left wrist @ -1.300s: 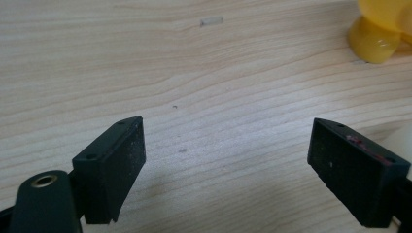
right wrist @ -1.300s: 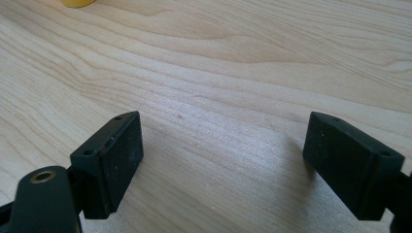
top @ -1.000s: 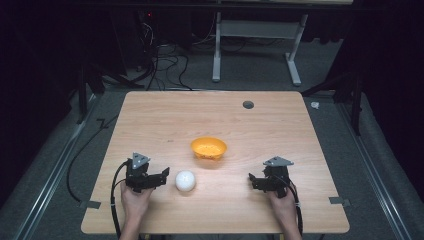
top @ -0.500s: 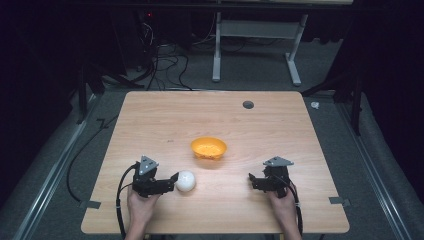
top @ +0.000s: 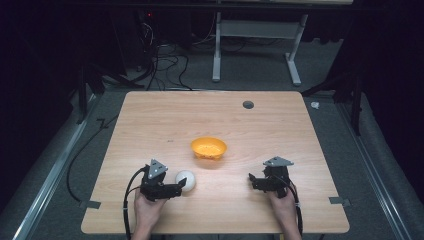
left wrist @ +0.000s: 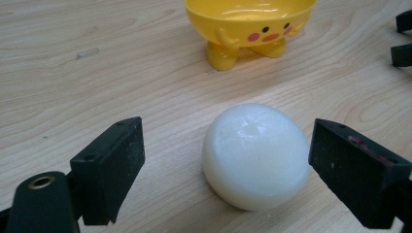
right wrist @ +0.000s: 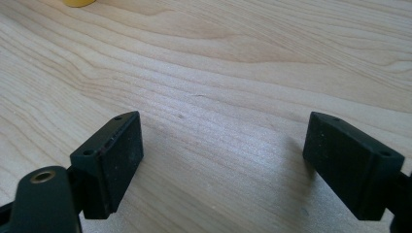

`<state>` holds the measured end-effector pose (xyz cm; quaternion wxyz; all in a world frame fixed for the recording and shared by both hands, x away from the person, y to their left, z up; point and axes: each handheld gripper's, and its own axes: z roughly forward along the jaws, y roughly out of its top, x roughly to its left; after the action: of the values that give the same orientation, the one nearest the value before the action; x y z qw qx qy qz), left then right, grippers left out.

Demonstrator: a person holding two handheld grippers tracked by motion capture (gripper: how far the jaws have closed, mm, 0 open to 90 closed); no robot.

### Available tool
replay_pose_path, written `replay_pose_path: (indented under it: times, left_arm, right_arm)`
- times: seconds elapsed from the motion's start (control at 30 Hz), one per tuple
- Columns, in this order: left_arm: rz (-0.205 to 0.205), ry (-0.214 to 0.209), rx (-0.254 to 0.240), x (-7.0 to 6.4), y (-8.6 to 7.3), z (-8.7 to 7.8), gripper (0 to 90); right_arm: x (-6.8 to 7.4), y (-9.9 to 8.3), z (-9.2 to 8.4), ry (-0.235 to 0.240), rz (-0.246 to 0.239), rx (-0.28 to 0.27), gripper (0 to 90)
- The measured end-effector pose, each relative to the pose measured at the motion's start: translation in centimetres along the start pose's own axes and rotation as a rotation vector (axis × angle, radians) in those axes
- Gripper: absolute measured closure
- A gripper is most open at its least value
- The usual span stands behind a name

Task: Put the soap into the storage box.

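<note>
A: Where is the white dome-shaped object (left wrist: 256,156)?

B: It lies flat side down on the wooden table (top: 150,125), near the front edge, at about seven o'clock from the table's middle. In the left gripper view it sits between the two black jaws, nearer the right one, with a gap on either side.

A: So the left gripper (top: 176,189) has no hold on it?

B: None. Its jaws stand wide apart around the object, touching neither side.

A: What lies beyond?

B: At about one o'clock from the white object stands a yellow duck-faced bowl (left wrist: 249,26) on little feet, near but apart.

A: And the right gripper (top: 253,180)?

B: At three o'clock, well apart, jaws spread wide over bare wood, holding nothing.
</note>
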<state>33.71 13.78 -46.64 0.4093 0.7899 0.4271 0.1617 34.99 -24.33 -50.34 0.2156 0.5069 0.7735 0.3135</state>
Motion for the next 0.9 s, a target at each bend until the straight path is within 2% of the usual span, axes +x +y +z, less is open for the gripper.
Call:
replay_pose_path:
  times: [0.2, 0.37, 0.8, 0.9]
  left_arm:
    - [0.035, -0.003, 0.024, -1.0, -0.1, 1.0, 13.5]
    - [0.059, 0.004, 0.051, -1.4, -0.2, 1.8, 13.5]
    - [0.091, 0.009, 0.092, -2.2, -0.2, 3.1, 16.1]
    - [0.100, 0.027, 0.111, -2.3, -0.3, 3.5, 18.5]
  right_arm:
    - [0.0, 0.0, 0.0, 0.000, 0.000, 0.000, 15.3]
    - [0.0, 0.0, 0.0, 0.000, 0.000, 0.000, 15.3]
    - [0.0, 0.0, 0.0, 0.000, 0.000, 0.000, 15.3]
    - [0.0, 0.0, 0.0, 0.000, 0.000, 0.000, 15.3]
